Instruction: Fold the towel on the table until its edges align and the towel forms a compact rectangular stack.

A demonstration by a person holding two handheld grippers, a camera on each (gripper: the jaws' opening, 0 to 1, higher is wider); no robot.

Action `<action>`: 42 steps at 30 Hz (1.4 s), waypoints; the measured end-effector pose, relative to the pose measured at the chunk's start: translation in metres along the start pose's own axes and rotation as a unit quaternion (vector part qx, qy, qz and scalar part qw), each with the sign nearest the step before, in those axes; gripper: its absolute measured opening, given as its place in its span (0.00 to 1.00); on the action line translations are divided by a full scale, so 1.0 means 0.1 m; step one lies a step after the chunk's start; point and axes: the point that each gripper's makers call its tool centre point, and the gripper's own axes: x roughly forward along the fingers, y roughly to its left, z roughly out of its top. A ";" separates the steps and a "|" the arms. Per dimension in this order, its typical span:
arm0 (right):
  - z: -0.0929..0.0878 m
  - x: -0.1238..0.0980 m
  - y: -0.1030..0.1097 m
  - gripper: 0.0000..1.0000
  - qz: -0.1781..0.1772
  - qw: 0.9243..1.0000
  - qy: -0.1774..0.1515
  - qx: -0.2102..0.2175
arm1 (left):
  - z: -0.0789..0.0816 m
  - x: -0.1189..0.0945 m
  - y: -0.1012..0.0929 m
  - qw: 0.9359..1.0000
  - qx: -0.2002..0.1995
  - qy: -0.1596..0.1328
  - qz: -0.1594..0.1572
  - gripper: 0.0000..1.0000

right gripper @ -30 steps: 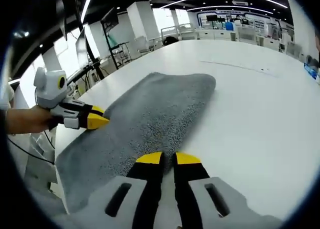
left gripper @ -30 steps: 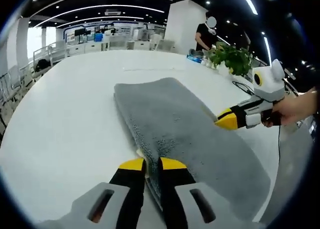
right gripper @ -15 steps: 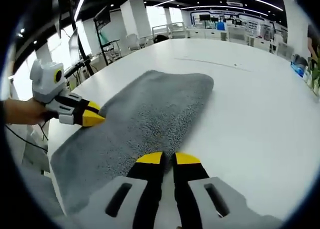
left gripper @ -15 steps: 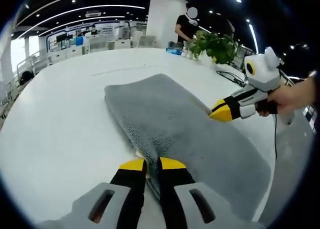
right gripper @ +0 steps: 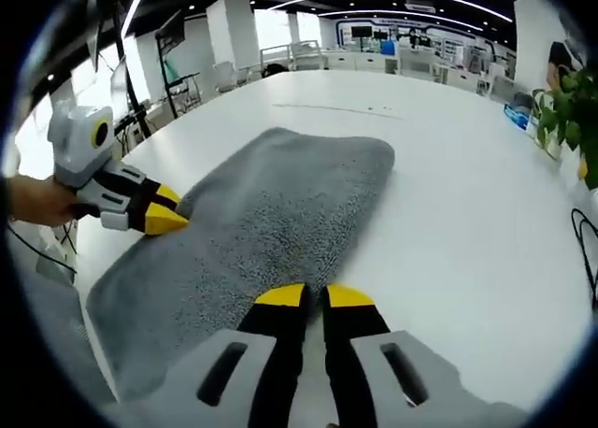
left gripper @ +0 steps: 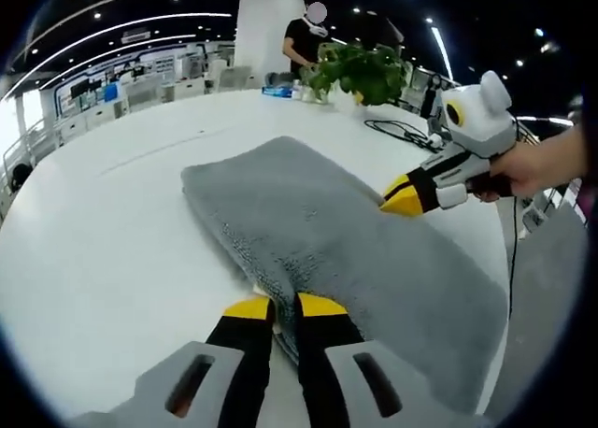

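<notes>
While both jaws pinch opposite long edges, towel (left gripper: pixel 327 232) stretches lengthwise away.

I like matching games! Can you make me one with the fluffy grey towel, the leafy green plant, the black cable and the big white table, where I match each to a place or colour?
Things:
1. grey fluffy towel
2. green leafy plant
3. thin black cable
4. white round table

Matches:
A. lies on the table just in front of the plant
B. stands at the table's far edge
C. white, with everything on it
D. lies between two yellow-tipped grippers

Pairs: 1-D, 2-B, 3-A, 4-C
</notes>
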 end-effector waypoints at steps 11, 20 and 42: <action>-0.04 -0.05 -0.10 0.04 0.011 1.000 0.003 0.001 | 0.06 0.06 -0.10 1.000 0.007 -0.005 0.001 0.08; -0.04 -0.04 -0.09 0.04 0.026 1.000 0.003 0.006 | 0.07 0.06 -0.10 1.000 0.017 -0.008 0.005 0.08; -0.01 -0.01 -0.07 0.03 0.020 1.000 -0.004 0.003 | 0.07 0.07 -0.11 1.000 0.023 -0.009 0.005 0.08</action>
